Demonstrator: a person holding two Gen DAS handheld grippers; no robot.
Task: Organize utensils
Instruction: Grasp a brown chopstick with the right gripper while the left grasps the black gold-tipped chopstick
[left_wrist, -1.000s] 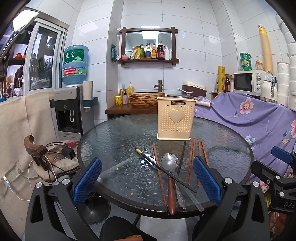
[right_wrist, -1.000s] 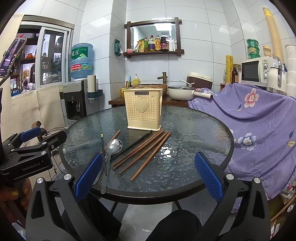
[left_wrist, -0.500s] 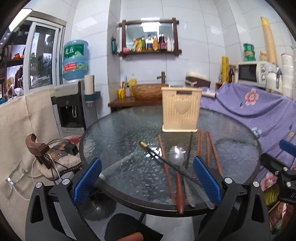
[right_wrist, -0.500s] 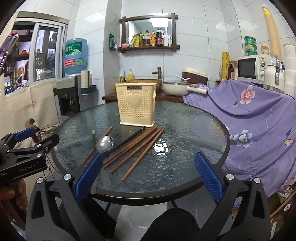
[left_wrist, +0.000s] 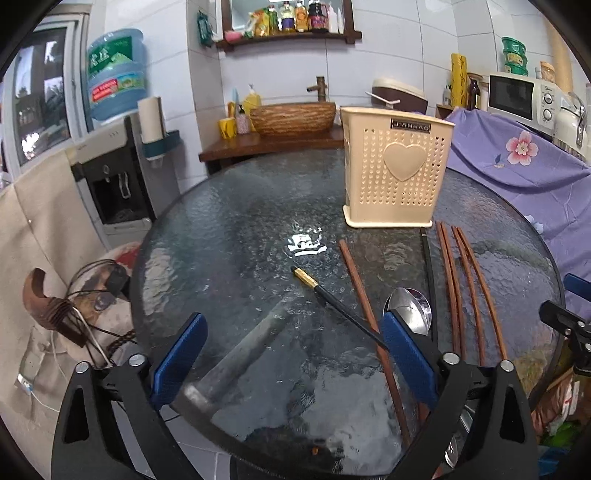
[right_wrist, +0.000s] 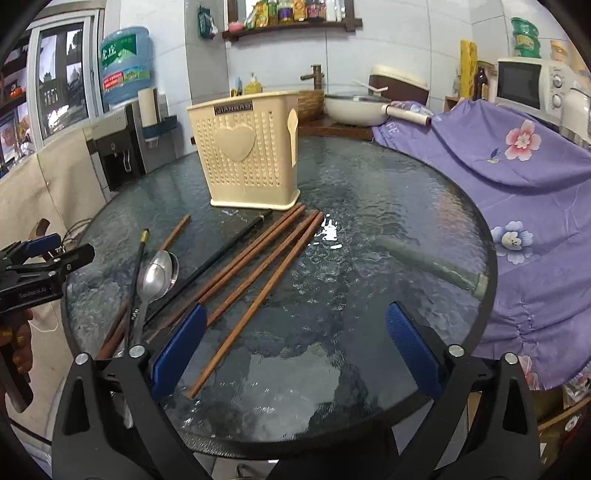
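White wall tiles back a round, dark glass table (right_wrist: 388, 206) where the utensils lie loose. At the near left of the right wrist view a metal spoon (right_wrist: 157, 275) rests bowl-up among the sticks, crossed by a black chopstick with a gold tip (right_wrist: 139, 258); a second black chopstick (right_wrist: 221, 254) and several brown wooden chopsticks (right_wrist: 258, 273) fan out beside it, their far ends reaching toward the base of a cream perforated utensil holder (right_wrist: 247, 166) that stands upright farther back on the glass. The right gripper (right_wrist: 295, 347) hangs above the near table edge, its jaws spread with only bare glass between them, having just narrowed slightly. The left gripper (left_wrist: 291, 354) is likewise spread wide and empty after the same small narrowing, its right blue pad (left_wrist: 404, 354) in front of the spoon's bowl. Purple flowered cloth (right_wrist: 517, 166) drapes the counter at the right.
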